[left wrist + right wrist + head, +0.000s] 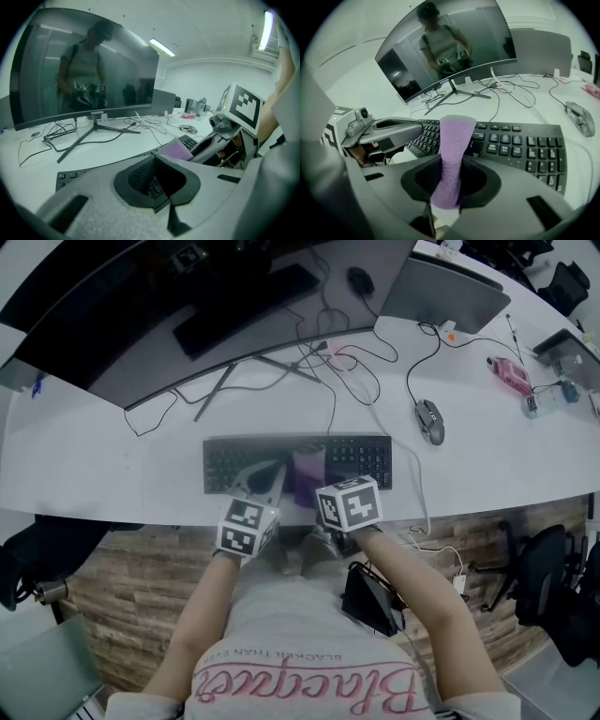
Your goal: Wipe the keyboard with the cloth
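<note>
Curved monitor (141, 296) sat far left on the white desk (94, 456), with loose cables (347, 362) sprawled to the right of its stand. Keyboard (361, 457) lay along the near desk edge, in front of the person. Left gripper (154, 158) was over the keyboard's left half, jaws closed tip to tip with nothing between them; keys showed through the hollow behind the tips. Purple cloth (453, 140) was just right of it, over the keyboard's middle. Right gripper (451, 159) had its jaws clamped on the cloth's near end, and the free end stuck out past the tips toward the far side. Couldn't tell whether the cloth touched the keys. The grippers were side by side, close together. Mouse (429, 420) sat right of the keyboard and a bit farther, not touching it.
</note>
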Available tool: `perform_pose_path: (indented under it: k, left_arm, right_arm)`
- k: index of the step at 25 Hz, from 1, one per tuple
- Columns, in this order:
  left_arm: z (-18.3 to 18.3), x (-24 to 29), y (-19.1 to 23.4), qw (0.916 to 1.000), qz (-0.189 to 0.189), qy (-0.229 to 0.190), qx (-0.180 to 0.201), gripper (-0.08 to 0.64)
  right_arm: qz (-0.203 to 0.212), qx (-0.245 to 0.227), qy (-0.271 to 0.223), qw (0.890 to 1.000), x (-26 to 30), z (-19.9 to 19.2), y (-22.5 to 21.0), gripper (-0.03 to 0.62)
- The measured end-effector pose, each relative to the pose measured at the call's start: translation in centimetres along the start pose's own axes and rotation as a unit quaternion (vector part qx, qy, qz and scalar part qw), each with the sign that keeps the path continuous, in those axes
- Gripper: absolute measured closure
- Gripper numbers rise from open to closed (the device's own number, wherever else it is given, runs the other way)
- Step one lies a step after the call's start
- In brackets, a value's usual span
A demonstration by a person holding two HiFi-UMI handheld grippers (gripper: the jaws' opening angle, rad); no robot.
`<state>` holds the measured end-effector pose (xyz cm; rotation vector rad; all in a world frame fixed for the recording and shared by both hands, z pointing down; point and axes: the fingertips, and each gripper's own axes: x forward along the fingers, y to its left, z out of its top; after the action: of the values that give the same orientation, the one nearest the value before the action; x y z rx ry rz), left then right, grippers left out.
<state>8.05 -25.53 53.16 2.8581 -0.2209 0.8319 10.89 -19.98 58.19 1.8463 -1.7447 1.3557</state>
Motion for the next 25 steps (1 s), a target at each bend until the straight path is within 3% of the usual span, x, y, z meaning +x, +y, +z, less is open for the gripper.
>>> perform_pose_path:
  k: [9,25]
  left_arm:
    - [0.4,2.6,-3.9,0.9993,-0.035,0.011,0.010,0.555]
    - [1.7,5.9,-8.3,0.9976,-0.065,0.016,0.017,0.555]
  right_arm:
    - [-0.010,0.017,-0.009,1.000,-2.6,-1.0,-4.1,0.495]
    - [-0.024,-0.007,-0.014,1.000,-5.5,-2.4,-7.5,0.495]
